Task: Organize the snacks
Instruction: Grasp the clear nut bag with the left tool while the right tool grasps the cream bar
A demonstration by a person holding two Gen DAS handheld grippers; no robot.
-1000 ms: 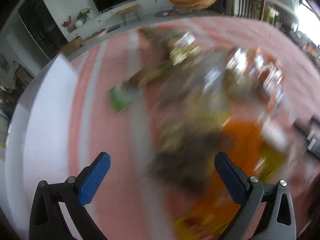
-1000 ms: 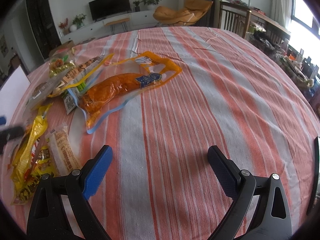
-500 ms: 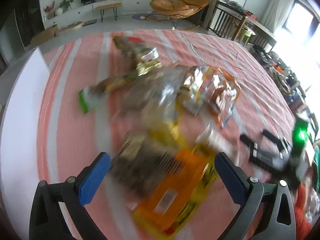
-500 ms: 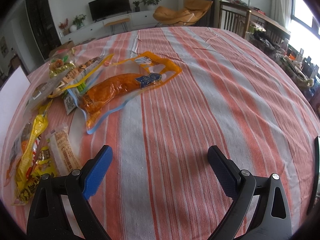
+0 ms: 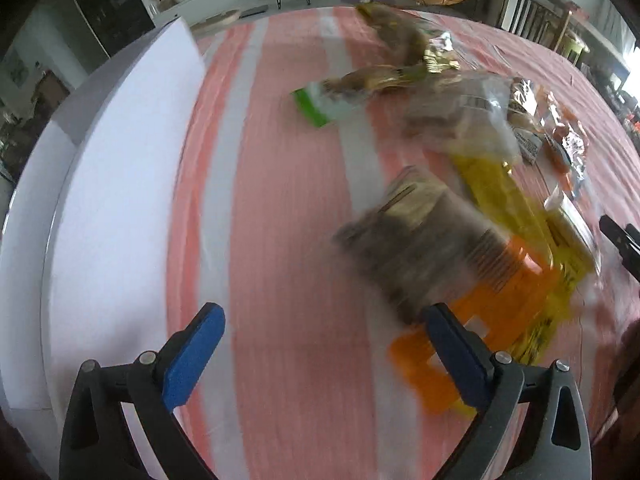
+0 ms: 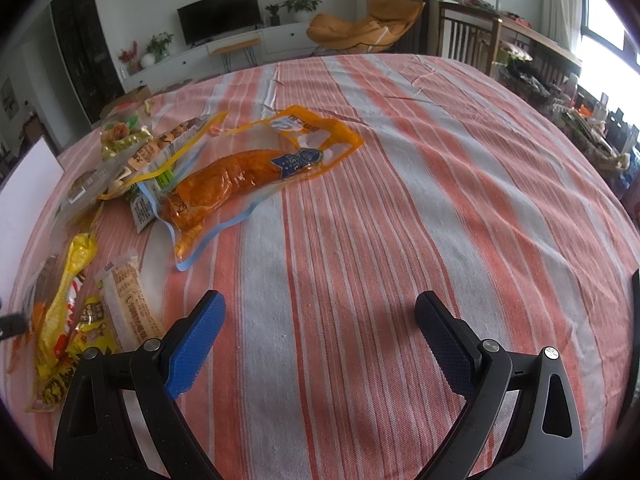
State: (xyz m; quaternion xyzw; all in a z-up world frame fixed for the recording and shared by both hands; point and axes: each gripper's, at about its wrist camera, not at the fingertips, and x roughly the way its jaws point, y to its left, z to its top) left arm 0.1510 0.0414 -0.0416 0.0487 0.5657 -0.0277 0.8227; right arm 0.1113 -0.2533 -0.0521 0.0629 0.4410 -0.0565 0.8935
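Both tongs: I see left gripper (image 5: 322, 350) and right gripper (image 6: 316, 340) spread apart, empty.
Snacks: orange pouch (image 6: 224, 184) and the other packets lie scattered on the striped tablecloth (image 6: 400, 200).
Progress: nothing sorted, I judge; all remains.
White box (image 5: 120, 184): beside them.

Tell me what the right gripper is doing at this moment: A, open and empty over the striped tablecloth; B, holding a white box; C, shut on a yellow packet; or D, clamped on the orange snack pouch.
A: the right gripper has its jaws spread wide over bare striped tablecloth, with nothing between them.
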